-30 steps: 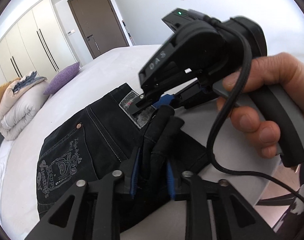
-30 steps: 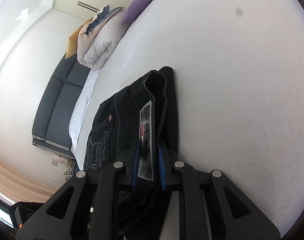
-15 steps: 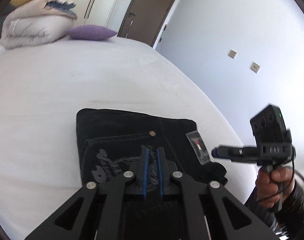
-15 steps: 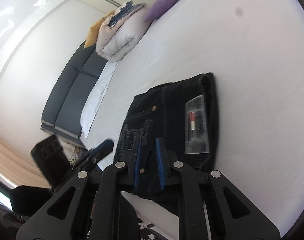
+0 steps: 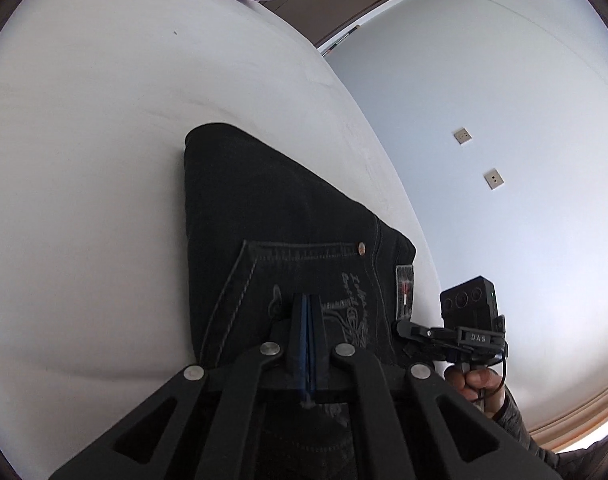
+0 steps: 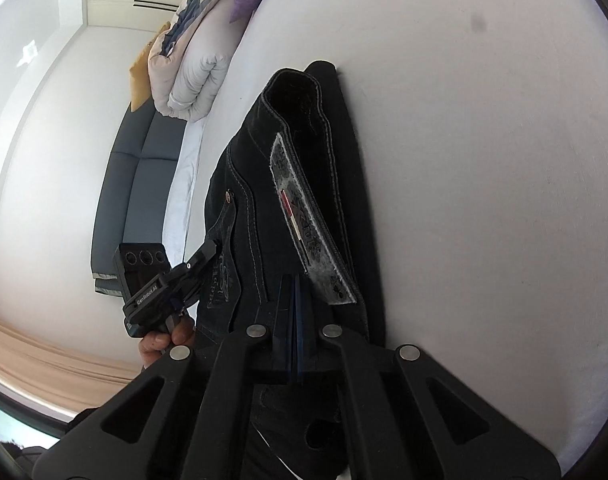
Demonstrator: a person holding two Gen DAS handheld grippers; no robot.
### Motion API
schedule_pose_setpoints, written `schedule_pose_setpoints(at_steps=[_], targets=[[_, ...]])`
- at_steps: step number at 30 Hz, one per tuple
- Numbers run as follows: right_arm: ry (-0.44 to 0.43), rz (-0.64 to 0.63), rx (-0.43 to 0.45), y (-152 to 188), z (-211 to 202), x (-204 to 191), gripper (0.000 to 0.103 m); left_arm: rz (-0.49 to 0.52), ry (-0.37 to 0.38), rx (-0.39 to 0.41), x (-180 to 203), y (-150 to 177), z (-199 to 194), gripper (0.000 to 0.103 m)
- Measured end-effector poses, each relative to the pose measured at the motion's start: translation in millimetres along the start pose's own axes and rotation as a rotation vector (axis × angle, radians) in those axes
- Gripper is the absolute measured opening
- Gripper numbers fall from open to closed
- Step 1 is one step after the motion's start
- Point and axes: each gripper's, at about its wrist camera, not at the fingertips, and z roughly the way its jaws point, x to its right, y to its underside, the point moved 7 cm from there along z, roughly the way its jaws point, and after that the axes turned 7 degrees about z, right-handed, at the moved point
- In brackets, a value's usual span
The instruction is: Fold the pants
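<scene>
A: What has moved since half a second ago?

B: Both tools came down to the pants point(image 5: 288, 216), and both pairs of tongs went together. Before, the right one was apart.

A: Where are the pants now?

B: Folded in a dark packet near the bed's point(image 5: 84, 140) edge, waistband toward the right side.

A: Why closed tongs?

B: I think for pressing the fold flat, not gripping. The left gripper point(image 5: 306, 320) rests on the back pocket point(image 5: 304, 276); the right gripper point(image 6: 292, 292) sits beside the patch point(image 6: 308, 220), holding nothing I can see
</scene>
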Motion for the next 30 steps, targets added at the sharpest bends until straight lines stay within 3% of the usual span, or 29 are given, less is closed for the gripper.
schedule_pose_setpoints(at_steps=[5, 12, 18, 25, 27, 29, 30], targets=[[0.009, -0.024, 0.007, 0.5, 1.4, -1.9, 0.000, 0.035, 0.014, -0.019, 14.6, 33.6, -8.3, 0.001], [0.012, -0.071, -0.004, 28.4, -22.1, -15.7, 0.000, 0.076, -0.002, -0.051, 26.6, 73.5, -13.0, 0.002], [-0.027, -0.068, -0.004, 48.8, -28.0, -4.9, 0.000, 0.079, -0.002, -0.065, 22.9, 82.4, 2.8, 0.004], [-0.044, -0.147, 0.041, 53.0, -32.7, -14.8, 0.003, 0.042, 0.024, -0.009, 27.1, 72.1, -6.4, 0.003], [-0.040, -0.167, 0.057, 55.5, -44.3, -24.0, 0.004, 0.061, 0.014, 0.045, 35.7, 61.4, -25.4, 0.017], [-0.040, -0.201, 0.087, 53.6, -57.3, -36.9, 0.007, 0.074, -0.006, 0.102, 39.4, 47.0, -44.5, 0.065], [-0.031, -0.211, 0.105, 49.8, -64.1, -41.5, 0.013, 0.072, -0.027, 0.122, 37.4, 39.0, -50.7, 0.069]])
